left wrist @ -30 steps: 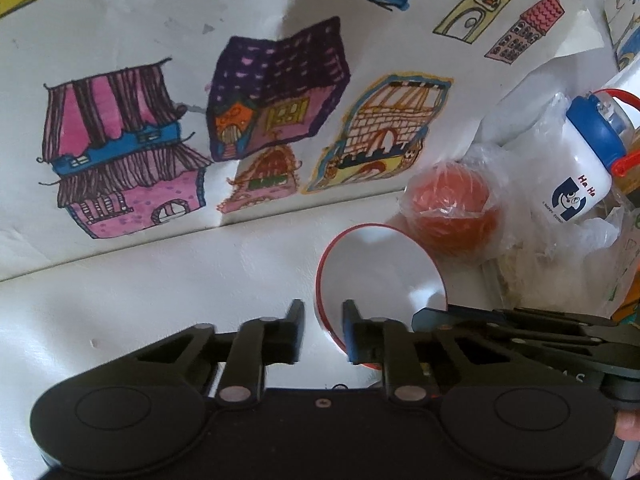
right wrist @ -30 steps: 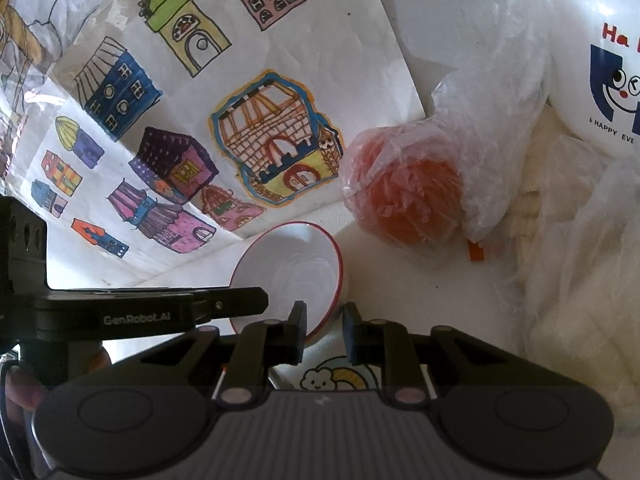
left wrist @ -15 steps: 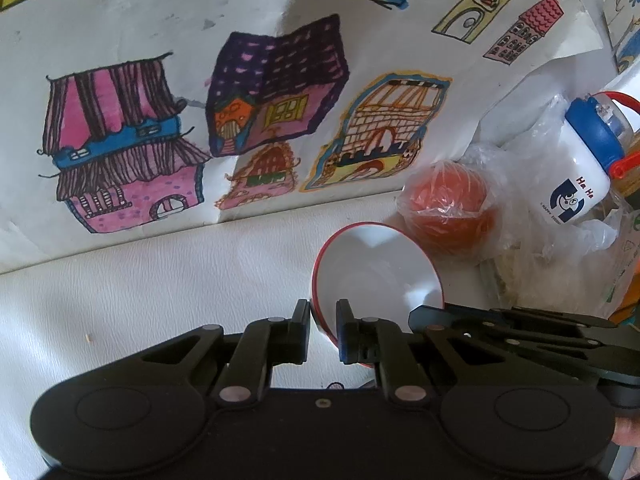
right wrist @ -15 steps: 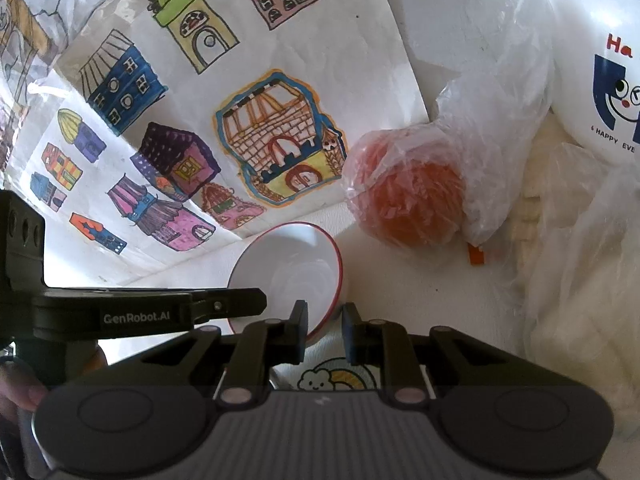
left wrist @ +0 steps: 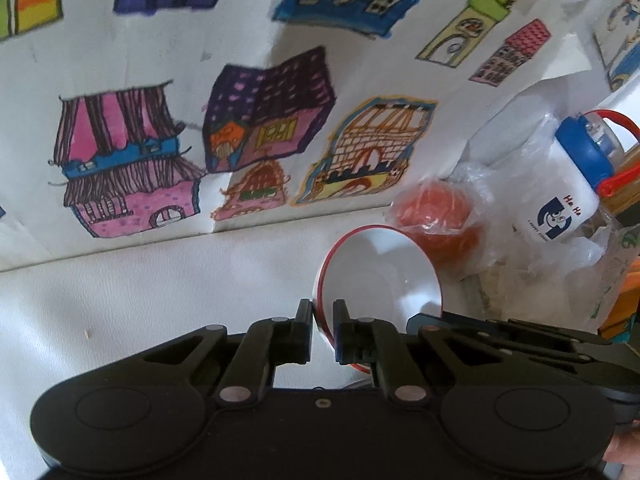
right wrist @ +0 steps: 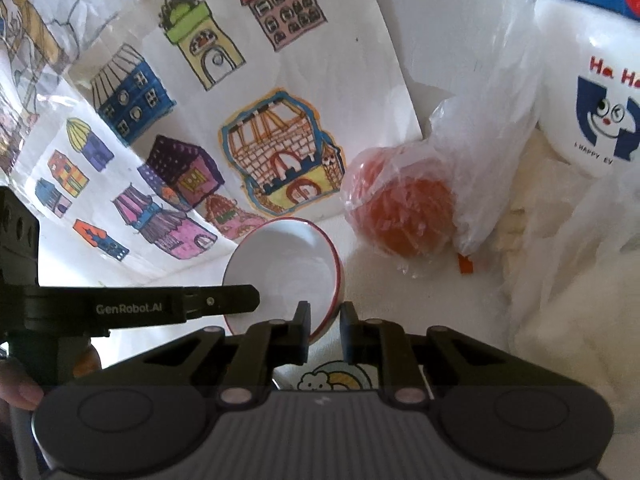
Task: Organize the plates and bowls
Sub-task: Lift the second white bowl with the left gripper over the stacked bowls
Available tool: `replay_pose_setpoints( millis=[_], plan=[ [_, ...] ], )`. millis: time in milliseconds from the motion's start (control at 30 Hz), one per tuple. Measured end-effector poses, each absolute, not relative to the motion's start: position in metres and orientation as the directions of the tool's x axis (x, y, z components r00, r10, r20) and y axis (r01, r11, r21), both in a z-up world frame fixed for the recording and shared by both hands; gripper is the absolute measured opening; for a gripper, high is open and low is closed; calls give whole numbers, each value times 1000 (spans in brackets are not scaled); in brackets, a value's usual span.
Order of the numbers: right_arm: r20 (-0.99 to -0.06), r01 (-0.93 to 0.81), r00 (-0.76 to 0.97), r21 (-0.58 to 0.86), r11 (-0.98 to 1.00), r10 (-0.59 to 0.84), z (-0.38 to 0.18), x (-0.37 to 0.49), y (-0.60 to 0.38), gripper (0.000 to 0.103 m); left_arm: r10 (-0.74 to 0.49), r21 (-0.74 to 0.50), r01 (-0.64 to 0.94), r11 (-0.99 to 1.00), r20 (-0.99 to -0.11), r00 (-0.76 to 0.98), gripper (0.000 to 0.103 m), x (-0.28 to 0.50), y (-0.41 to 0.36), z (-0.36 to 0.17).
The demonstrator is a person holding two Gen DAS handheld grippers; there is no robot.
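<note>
Bowl [left wrist: 380,276] is white with a thin red rim, and it is right at the tips of both tools, low over the white table [left wrist: 120,300]. It is tipped up on its edge, so its open side looks back at the cameras. It is round, so it has no long side to line up with

The left gripper [left wrist: 322,312] has the bowl's left rim between its two black fingers. Its jaws are almost shut and pinch that edge. The right gripper [right wrist: 326,314] has the other side of the rim, low on the bowl's right. Its jaws are closing on that edge and are nearly shut too. So both hands hold one bowl, one on each side, and neither hand is nearer than the other. From each tool the bowl lies straight ahead and a little up

Behind the bowl is a big paper with drawn houses [left wrist: 260,120]. Just to its right is an orange ball in a clear bag [right wrist: 404,216], and past that a white bottle with a blue lid [left wrist: 568,200]. Under the right gripper peeks a cloud and rainbow picture [right wrist: 336,378]. I cannot tell if that is a plate

I think the next move must carry the bowl with both hands going the same way, or one side may slip out
</note>
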State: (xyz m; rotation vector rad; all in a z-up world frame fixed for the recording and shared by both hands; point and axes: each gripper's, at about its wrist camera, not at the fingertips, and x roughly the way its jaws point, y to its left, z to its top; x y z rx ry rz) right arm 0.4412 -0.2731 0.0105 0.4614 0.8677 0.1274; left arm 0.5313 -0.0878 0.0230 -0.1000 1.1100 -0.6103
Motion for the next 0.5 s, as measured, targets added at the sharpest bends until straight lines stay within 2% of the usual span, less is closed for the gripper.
replay_pose_setpoints(
  millis=[500],
  plan=[
    [-676,40,675,432,901,294,47,406,-265,17,-509,-343,437,832,-786,352,10,499,-80,61]
  ],
)
